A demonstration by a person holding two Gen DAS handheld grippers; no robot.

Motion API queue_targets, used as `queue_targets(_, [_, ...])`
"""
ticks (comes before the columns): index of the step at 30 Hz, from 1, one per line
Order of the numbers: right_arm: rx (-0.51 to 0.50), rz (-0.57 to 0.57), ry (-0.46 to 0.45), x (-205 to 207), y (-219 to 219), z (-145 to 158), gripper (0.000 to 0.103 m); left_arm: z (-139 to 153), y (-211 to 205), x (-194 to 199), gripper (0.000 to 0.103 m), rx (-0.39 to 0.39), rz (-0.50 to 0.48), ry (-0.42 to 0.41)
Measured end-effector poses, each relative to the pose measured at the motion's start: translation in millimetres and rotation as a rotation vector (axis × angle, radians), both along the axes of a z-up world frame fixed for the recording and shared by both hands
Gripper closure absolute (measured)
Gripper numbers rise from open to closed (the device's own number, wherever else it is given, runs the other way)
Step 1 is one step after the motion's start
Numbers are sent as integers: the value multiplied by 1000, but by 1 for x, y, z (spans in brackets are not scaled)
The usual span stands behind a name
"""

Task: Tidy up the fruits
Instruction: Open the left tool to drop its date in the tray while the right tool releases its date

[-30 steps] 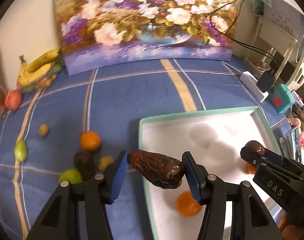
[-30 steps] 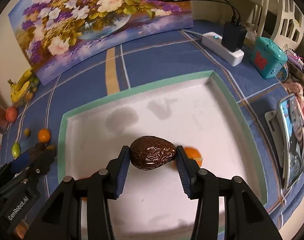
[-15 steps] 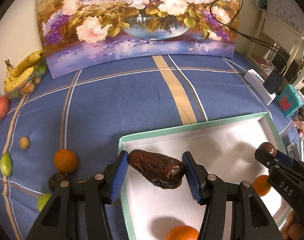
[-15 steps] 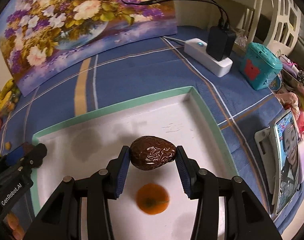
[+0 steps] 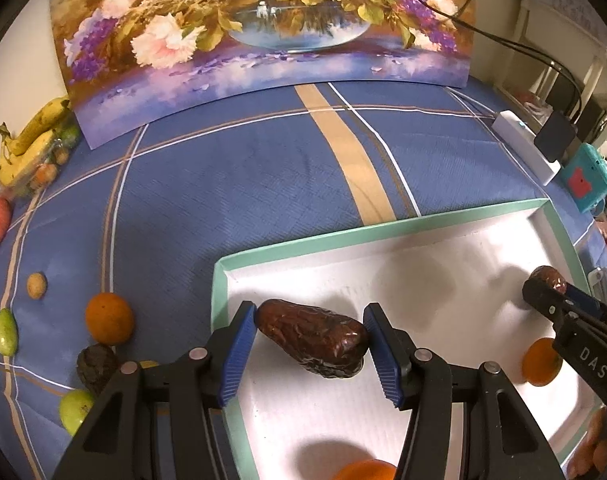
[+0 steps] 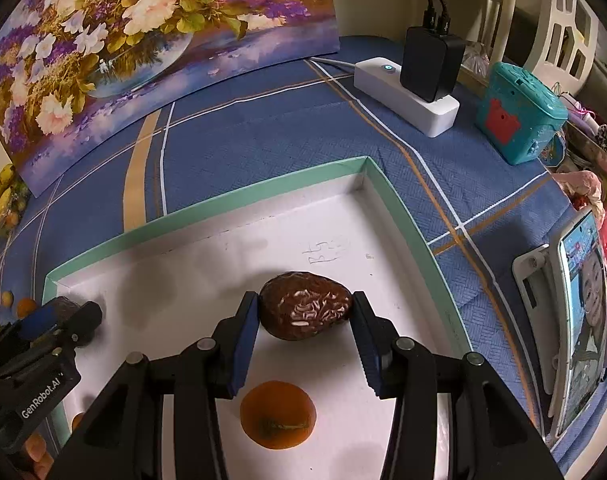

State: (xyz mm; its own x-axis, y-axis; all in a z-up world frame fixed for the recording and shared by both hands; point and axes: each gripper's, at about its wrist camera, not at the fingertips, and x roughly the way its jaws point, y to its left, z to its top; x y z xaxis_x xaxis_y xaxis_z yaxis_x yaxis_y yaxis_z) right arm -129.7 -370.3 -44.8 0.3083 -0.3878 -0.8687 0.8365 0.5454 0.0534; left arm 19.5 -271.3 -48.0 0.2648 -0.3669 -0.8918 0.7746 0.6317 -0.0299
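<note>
I am in the carrying step, with a fruit in each set of fingers. My left fingers (image 5: 309,344) pinch a long dark wrinkled fruit (image 5: 311,338) by its ends, hanging over the near left corner of the white tray (image 5: 383,232). My right fingers (image 6: 305,312) pinch a rounder brown fruit (image 6: 305,306) above the tray's middle, with an orange (image 6: 277,414) lying on the tray floor just below. More fruit sits on the blue cloth (image 5: 223,184) left of the tray. Next, I judge, I must lower both into bare spots, clear of the orange, then spread the fingers.
</note>
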Motion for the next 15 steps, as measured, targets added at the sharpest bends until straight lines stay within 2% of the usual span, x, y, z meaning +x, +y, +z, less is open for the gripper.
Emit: queue_targets(15, [-12, 7, 8, -2, 4, 15, 54, 22, 11, 1, 42, 19, -10, 27])
